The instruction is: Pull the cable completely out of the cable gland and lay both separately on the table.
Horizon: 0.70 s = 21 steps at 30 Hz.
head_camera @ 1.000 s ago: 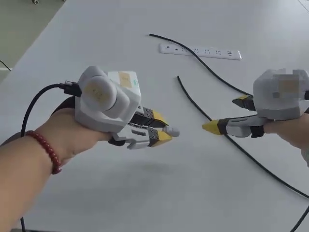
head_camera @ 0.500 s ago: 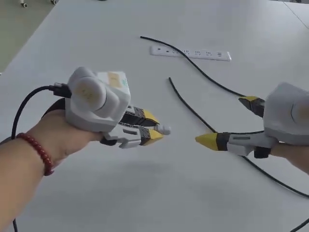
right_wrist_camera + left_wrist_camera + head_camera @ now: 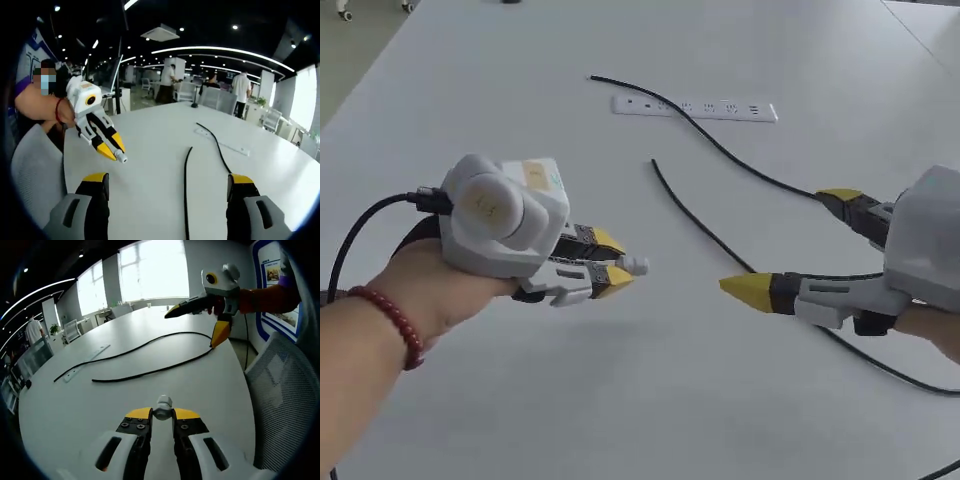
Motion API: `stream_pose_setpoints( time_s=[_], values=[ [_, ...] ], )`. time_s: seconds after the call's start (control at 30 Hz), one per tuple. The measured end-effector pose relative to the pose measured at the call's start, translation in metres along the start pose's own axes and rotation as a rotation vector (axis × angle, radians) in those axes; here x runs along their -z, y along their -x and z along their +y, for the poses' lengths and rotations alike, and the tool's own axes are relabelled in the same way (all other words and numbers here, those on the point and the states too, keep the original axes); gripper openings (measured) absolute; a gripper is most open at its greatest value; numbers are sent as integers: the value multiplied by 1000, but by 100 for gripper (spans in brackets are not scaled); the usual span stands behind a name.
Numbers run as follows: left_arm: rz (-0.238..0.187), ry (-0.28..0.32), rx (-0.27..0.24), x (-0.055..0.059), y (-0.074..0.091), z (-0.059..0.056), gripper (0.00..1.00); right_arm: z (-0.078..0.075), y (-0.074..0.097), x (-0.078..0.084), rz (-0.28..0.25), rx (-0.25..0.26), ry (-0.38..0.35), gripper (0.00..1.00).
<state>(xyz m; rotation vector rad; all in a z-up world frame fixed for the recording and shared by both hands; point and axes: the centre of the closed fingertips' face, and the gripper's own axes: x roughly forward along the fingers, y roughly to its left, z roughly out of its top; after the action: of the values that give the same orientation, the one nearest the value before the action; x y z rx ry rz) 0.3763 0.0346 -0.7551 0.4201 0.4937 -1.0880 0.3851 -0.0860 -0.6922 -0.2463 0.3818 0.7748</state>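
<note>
A: What is at the left?
B: The left hand-held gripper (image 3: pixel 617 264) is clamped on the small pale-grey plastic cable gland (image 3: pixel 636 266), held off the white bench (image 3: pixel 620 400).
A: And further right?
B: The thin black cable (image 3: pixel 705 230) lies loose on the bench, running toward its right edge; the right hand-held gripper (image 3: pixel 782 241) hangs over it, jaws wide apart.

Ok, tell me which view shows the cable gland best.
The left gripper view: the cable gland sits close and centred, clamped between the left gripper's yellow tips. The head view shows it as a small pale nub; the right gripper view, a tiny speck.
</note>
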Motion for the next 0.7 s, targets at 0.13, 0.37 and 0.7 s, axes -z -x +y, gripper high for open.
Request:
stream_pose_setpoints(
  time_s=[0.13,0.37,0.7],
  values=[
    [4,11,-52,8,-13,15,16,-2,4,1,4,13,1,100],
    [61,14,-91,29,-33,26,16,-4,9,0,5,26,6,99],
    [97,16,-88,44,-40,22,17,-7,12,-2,3,39,10,99]
  ],
)
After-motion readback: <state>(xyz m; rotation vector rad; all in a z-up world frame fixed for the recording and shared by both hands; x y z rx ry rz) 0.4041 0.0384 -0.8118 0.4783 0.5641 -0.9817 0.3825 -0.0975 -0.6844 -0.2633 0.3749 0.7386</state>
